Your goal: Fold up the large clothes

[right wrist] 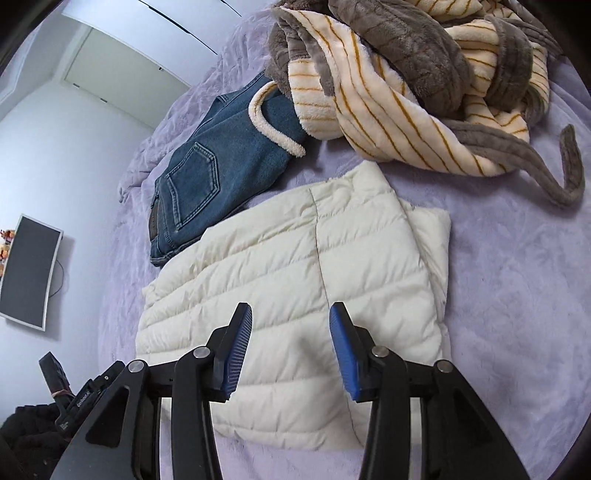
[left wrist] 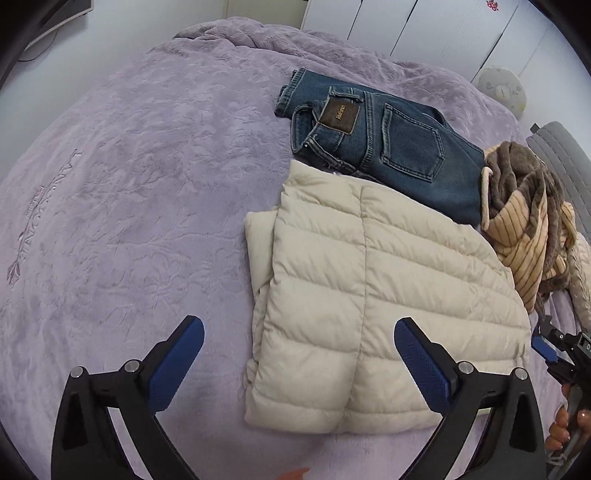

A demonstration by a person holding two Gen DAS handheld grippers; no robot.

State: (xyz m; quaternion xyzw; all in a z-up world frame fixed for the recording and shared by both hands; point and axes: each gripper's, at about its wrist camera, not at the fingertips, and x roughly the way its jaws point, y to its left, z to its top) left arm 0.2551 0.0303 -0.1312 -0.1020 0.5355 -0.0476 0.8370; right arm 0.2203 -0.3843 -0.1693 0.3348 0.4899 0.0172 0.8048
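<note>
A cream quilted puffer jacket [left wrist: 376, 295] lies folded into a flat rectangle on the purple bedspread [left wrist: 129, 184]; it also shows in the right wrist view [right wrist: 295, 266]. My left gripper [left wrist: 299, 332] is open wide and empty, hovering above the jacket's near left part. My right gripper [right wrist: 291, 314] is open and empty above the jacket's near edge, and shows at the far right in the left wrist view [left wrist: 546, 343]. Folded blue jeans [left wrist: 384, 144] lie just beyond the jacket, also in the right wrist view [right wrist: 207, 170]. A crumpled striped cream and brown fleece robe [right wrist: 406, 74] lies beside them.
The robe [left wrist: 524, 221] sits at the bed's right side, its brown belt [right wrist: 554, 166] trailing on the bedspread [right wrist: 517, 295]. White wardrobe doors [left wrist: 424, 29] stand behind the bed. A monitor [right wrist: 29, 269] hangs on the wall. A grey cushion [left wrist: 561, 158] lies at the far right.
</note>
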